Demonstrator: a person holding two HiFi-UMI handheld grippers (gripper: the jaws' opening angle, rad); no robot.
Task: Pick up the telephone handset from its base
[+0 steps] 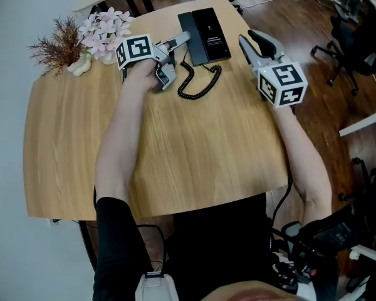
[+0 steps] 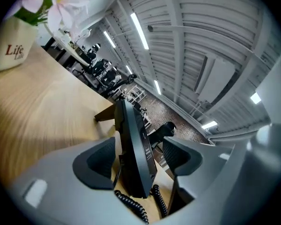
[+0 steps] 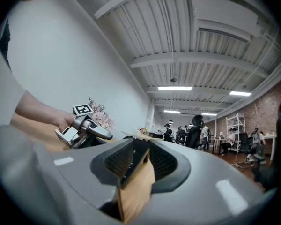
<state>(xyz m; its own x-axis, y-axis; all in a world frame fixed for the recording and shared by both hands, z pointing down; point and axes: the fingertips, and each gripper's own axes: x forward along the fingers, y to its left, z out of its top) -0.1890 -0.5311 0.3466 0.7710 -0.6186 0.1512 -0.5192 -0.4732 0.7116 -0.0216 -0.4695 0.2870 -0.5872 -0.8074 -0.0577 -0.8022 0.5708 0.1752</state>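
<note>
Left gripper (image 1: 175,58) released: jaws wide, telephone (image 1: 207,33) between them, pads not pressing. Right gripper (image 1: 249,37) held at telephone's 3 o'clock, narrowly parted, empty.

- "Life" in red letters stands on the white pot (image 2: 7,45) holding the flowers; the smaller line beneath it is too blurred to read.
- White print on the black telephone (image 1: 209,36) is too small to read.

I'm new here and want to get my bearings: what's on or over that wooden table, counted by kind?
Grey hand-held grippers with marker cubes: 2, the left gripper and the right gripper
Black desk telephone: 1
Black coiled cord: 1
White vase of pink flowers: 1
Total: 5
</note>
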